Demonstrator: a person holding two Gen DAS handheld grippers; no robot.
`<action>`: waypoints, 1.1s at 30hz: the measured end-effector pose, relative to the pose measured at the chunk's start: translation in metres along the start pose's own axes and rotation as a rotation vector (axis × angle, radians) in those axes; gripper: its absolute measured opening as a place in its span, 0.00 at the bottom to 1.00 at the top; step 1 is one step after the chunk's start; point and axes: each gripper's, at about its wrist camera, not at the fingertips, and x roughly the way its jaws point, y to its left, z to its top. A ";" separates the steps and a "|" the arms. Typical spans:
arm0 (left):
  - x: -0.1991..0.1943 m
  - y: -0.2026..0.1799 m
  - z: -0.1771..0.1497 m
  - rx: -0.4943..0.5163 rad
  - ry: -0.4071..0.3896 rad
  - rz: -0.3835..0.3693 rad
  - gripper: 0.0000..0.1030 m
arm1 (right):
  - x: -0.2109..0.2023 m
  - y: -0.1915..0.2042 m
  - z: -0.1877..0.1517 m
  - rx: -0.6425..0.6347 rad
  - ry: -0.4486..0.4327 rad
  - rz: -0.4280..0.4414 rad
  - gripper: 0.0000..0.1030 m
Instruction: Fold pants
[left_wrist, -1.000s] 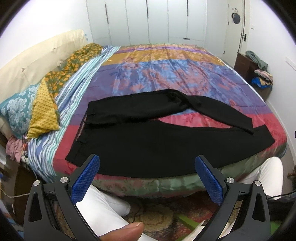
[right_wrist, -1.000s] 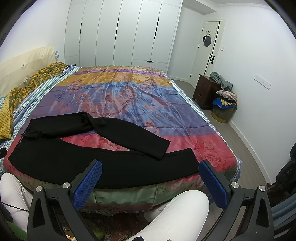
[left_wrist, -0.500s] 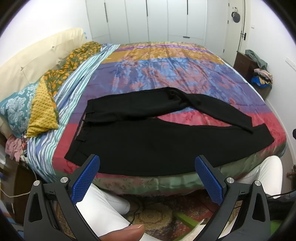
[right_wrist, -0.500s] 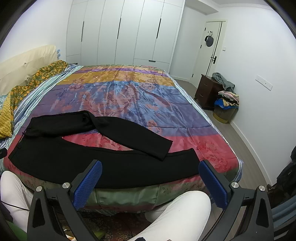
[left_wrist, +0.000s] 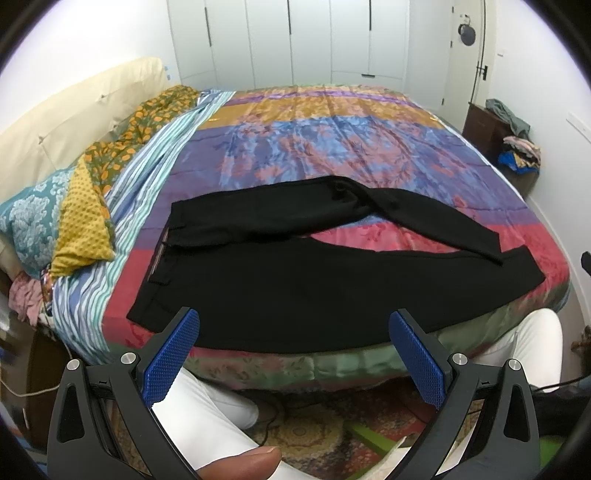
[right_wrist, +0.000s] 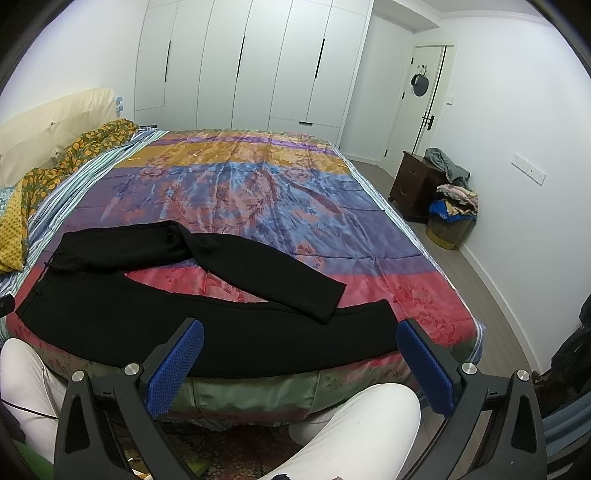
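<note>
Across the multicoloured satin bedspread black fabric pants stay unfolded at frame centre, both grippers still spread, empty, slightly raised.

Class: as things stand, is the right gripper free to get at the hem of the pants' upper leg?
Probably yes. The right gripper is open, and the upper leg's hem lies uncovered on the near leg, with nothing between them.
</note>
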 end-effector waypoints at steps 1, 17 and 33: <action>0.000 0.000 0.000 0.000 0.000 0.000 0.99 | -0.001 0.000 0.000 0.001 -0.002 -0.001 1.00; 0.002 0.001 -0.001 -0.002 0.016 -0.007 0.99 | -0.001 -0.001 -0.001 0.008 0.005 0.000 1.00; 0.004 -0.001 -0.004 -0.003 0.014 -0.010 0.99 | 0.001 0.000 -0.005 0.008 0.011 0.004 1.00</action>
